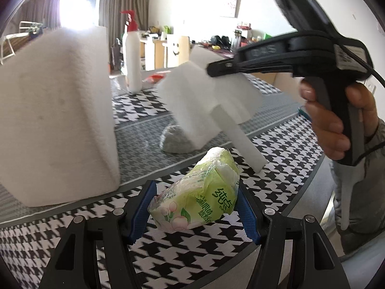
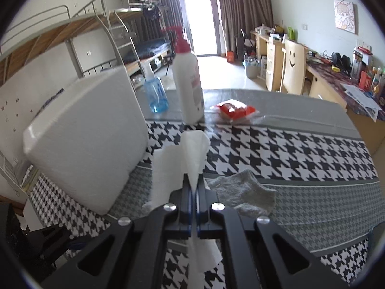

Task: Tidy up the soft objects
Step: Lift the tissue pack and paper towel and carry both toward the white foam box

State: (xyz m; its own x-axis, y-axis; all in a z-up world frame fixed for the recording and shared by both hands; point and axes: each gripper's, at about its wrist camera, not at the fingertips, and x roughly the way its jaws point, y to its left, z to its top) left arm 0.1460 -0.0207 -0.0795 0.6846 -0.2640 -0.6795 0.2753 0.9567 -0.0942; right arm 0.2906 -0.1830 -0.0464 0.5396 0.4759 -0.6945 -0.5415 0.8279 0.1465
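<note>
My left gripper [image 1: 196, 204] is shut on a green tissue pack [image 1: 199, 192], held just above the houndstooth cloth [image 1: 134, 106]. My right gripper [image 2: 194, 183] is shut on a white foam sheet [image 2: 192, 149], which sticks up between the blue pads; in the left wrist view the same gripper [image 1: 216, 69] holds the foam [image 1: 211, 101] in the air above a grey sock [image 1: 175, 139]. The sock [image 2: 245, 192] lies on the cloth just right of my right gripper. A large white foam block [image 1: 55, 110] stands to the left; it also shows in the right wrist view [image 2: 89, 142].
A white pump bottle [image 2: 189, 82] with a red top, a blue bottle [image 2: 156, 96] and a red packet [image 2: 234, 109] stand at the far side of the table. A chair with a smiley face [image 2: 292, 65], desks and a bunk bed [image 2: 60, 33] lie beyond.
</note>
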